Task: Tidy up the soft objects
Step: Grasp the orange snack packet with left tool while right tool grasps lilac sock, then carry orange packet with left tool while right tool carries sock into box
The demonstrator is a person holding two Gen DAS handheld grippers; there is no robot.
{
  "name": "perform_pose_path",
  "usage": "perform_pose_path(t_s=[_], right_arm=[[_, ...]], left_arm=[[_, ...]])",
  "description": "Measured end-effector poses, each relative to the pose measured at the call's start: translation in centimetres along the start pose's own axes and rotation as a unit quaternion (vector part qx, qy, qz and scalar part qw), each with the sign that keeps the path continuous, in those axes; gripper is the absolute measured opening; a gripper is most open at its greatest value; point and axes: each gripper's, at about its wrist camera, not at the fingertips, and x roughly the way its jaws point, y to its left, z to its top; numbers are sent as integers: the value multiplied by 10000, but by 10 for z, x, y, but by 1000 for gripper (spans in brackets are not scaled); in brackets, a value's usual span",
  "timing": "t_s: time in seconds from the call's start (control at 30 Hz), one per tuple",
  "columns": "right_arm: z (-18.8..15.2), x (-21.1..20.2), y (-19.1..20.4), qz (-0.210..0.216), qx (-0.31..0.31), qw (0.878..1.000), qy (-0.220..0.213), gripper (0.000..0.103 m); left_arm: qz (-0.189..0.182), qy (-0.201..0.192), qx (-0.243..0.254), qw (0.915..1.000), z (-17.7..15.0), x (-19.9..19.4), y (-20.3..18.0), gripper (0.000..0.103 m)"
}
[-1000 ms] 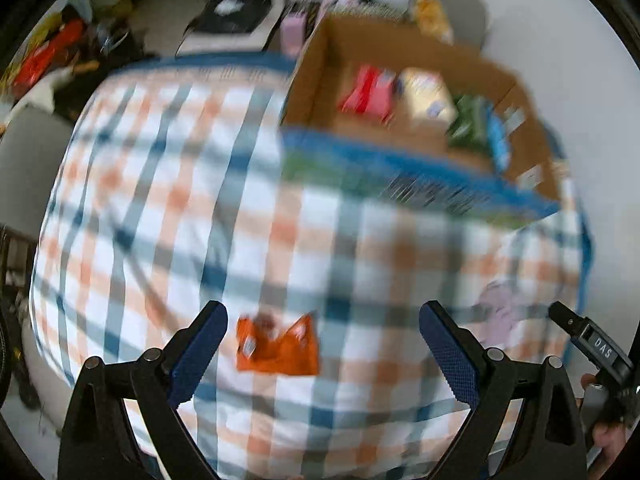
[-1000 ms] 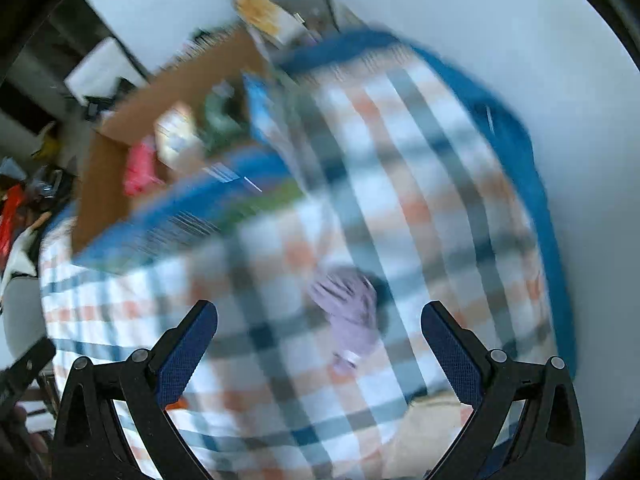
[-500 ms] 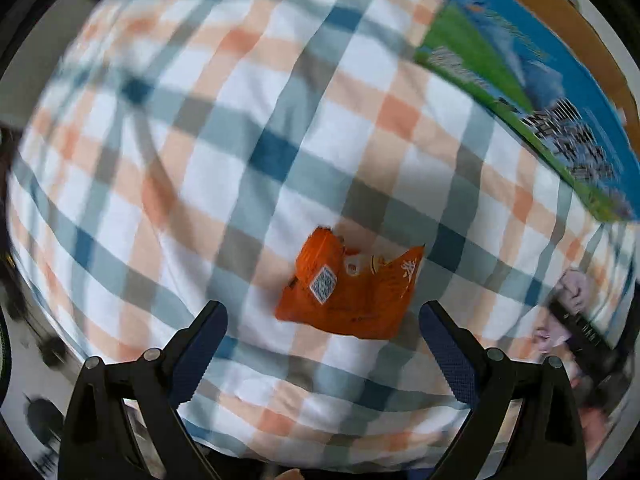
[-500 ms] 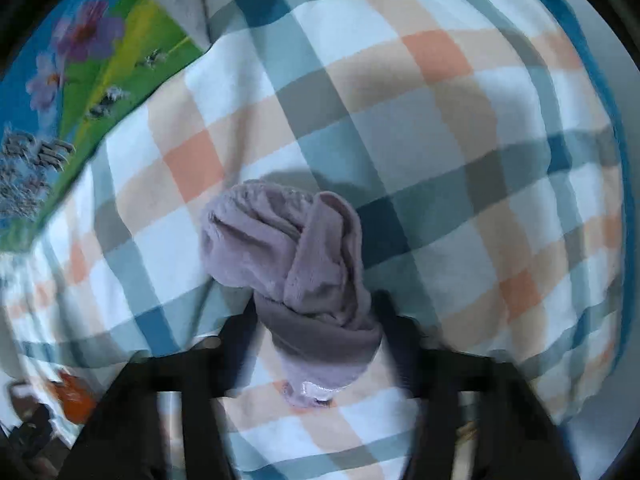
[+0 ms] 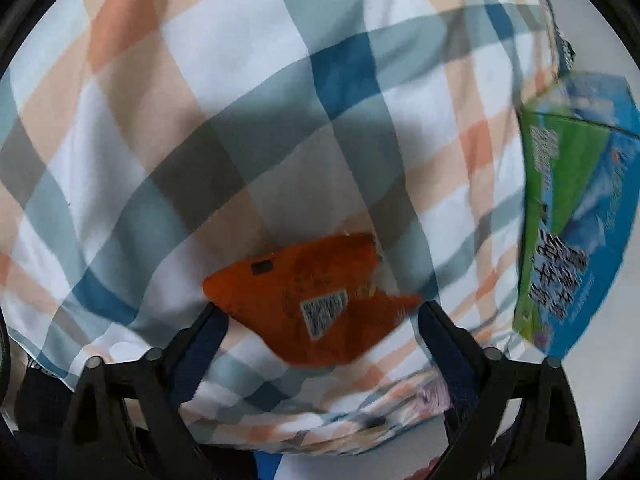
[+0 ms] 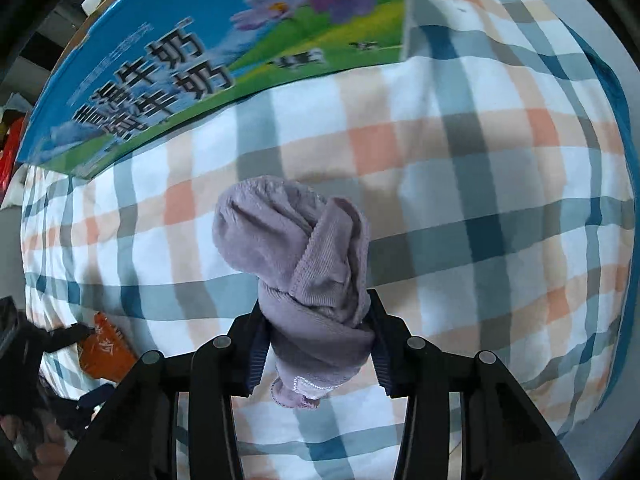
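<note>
An orange snack packet [image 5: 316, 300] lies on the plaid tablecloth [image 5: 240, 120]. My left gripper [image 5: 320, 334] is open, its fingers on either side of the packet's near edge. A rolled purple cloth [image 6: 304, 264] sits on the tablecloth [image 6: 480, 200]. My right gripper [image 6: 318, 340] is shut on the cloth's lower end. The orange packet also shows in the right wrist view [image 6: 106, 350] at the lower left, with the left gripper around it.
A cardboard box with a blue and green printed side [image 6: 208, 56] stands just behind the cloth; it shows at the right in the left wrist view [image 5: 572, 216]. The table's edge and a white wall lie to the right.
Both grippers have come down close to the table. The left now straddles the orange packet. The right has closed on the purple cloth.
</note>
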Motion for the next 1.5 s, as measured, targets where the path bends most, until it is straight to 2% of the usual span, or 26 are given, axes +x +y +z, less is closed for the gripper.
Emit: perform_pose_path(t_s=[0.03,0.07,0.13,0.17,0.27,0.33,0.4,0.5,0.53,0.6,0.67,0.8,1.0,1.13,1.23,1.37,1.5], right_arm=[[0,0,2,6,-2,10000,16,46],[0,1,4,19,-4,10000,34,46],[1,0,8,25,-41,10000,37,46],[2,-1,10,25,-68,10000,32,46],[1,-5,19,32,-138,9999,9,46],[3,-9,21,83,-165,9998,20,46],[1,-12,24,129,-187,9997,30,46],[-1,-17,18,188,-224,9996,32,46],[-2,-20,21,213,-235,9995,32,46],[-4,-26,25,259,-267,9993,36,45],[-1,-32,27,315,-297,9991,41,45],[2,-57,34,438,-413,9981,-119,45],[14,-109,41,655,-545,9952,-480,45],[27,-145,46,756,-612,9920,-800,45],[41,-170,48,845,-624,9892,-1019,45],[67,-197,51,920,-595,9858,-1269,45],[95,-212,51,926,-506,9840,-1437,45]], left_arm=[[6,23,19,10000,3,4,-5,84],[61,16,72,10000,2,6,-8,72],[218,-43,282,9994,-2,10,-15,61],[278,-66,406,9988,-4,10,-19,52],[635,-292,900,9935,-8,7,-33,48],[894,-471,1274,9867,-12,4,-44,46],[1228,-737,1803,9731,-20,0,-58,43],[1702,-1179,2665,9413,-39,-6,-84,42],[1837,-1341,2988,9268,-48,-7,-94,42],[2024,-1522,3422,9049,-66,-5,-109,42],[2111,-1719,3850,8819,-85,-6,-125,42],[2051,-2083,4407,8487,-120,-19,-155,42],[1623,-2462,4821,8250,-142,-68,-200,42],[1378,-2978,5116,7941,-156,-112,-235,42],[1200,-3222,5269,7773,-162,-137,-258,42],[1072,-3395,5385,7637,-168,-157,-287,42],[1061,-3440,5449,7573,-163,-165,-310,42]])
